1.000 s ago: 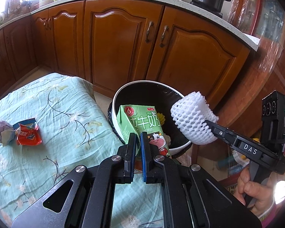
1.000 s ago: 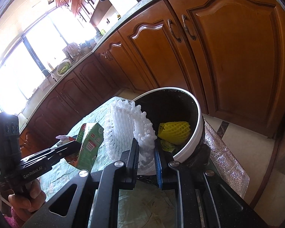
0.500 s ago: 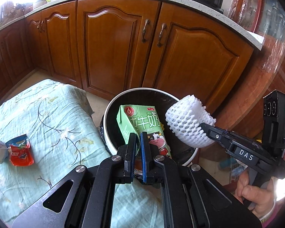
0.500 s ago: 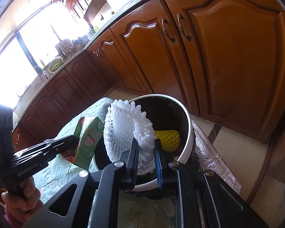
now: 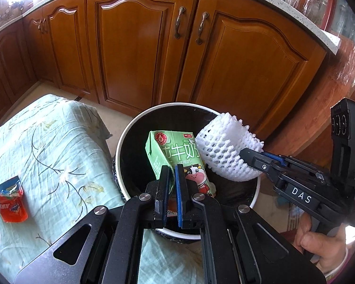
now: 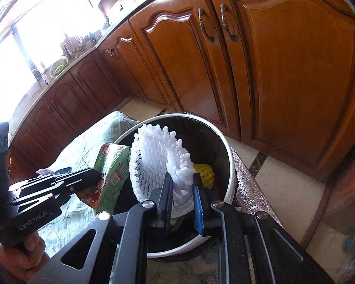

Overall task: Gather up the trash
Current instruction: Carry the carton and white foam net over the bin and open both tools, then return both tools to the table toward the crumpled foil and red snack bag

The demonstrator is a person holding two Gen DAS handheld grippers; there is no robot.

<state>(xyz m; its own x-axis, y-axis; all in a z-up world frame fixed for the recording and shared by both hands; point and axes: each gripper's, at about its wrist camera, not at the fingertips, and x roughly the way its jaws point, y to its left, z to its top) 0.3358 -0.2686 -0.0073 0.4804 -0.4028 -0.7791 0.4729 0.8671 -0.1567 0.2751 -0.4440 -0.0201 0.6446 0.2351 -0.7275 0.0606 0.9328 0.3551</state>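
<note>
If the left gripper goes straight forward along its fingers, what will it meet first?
Probably the black inside of the trash bin: the left gripper, shut on the milk carton, points into it. Depth is unclear.

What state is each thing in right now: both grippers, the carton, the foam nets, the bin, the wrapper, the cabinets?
Left gripper: shut on milk carton.
Right gripper: shut on white foam net.
Milk carton: held over the bin.
White foam net: held over the bin.
Trash bin: open, black-lined.
Yellow foam net: inside bin.
Red wrapper: lying on the tablecloth.
Cabinet doors: closed.
</note>
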